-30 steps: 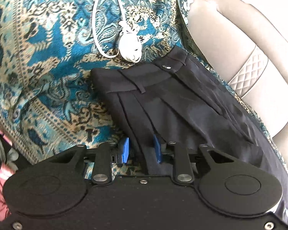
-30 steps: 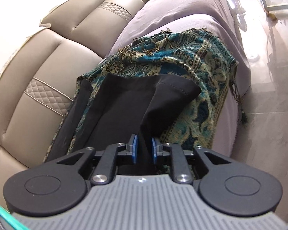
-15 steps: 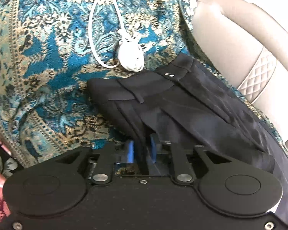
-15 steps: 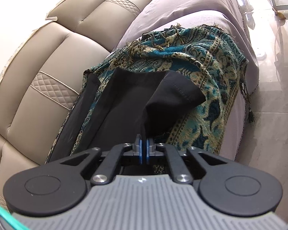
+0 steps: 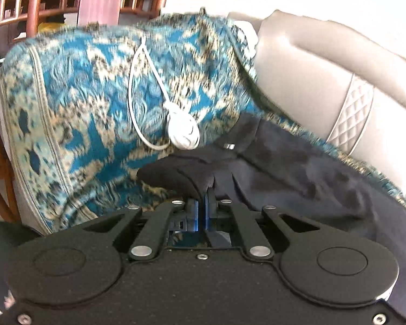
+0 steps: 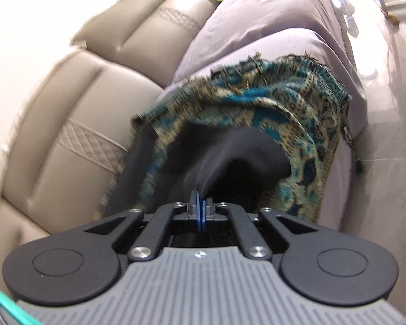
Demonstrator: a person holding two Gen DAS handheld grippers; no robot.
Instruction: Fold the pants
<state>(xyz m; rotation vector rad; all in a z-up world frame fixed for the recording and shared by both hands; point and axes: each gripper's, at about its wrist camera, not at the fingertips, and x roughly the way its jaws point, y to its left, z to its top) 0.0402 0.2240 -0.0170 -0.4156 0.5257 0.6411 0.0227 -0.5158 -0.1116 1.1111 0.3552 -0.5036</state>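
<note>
We are pinching the black pants (image 5: pixel 297 168) at centre frame on the teal patterned throw (image 5: pixel 89 113): the left gripper (image 5: pixel 203 205) is clamping the waistband fold below a white cord bundle (image 5: pixel 182 130), while the right gripper (image 6: pixel 200 208) is clamping the leg hem beside the beige sofa back (image 6: pixel 75 124).

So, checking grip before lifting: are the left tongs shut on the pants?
Shut: the left tongs pinch the black pants between blue pads.

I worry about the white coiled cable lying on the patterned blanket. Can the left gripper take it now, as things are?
Probably not. The left gripper has its jaws shut on the black pants, so it has no free grip. The white coiled cable lies uncovered just beyond the waistband.
</note>
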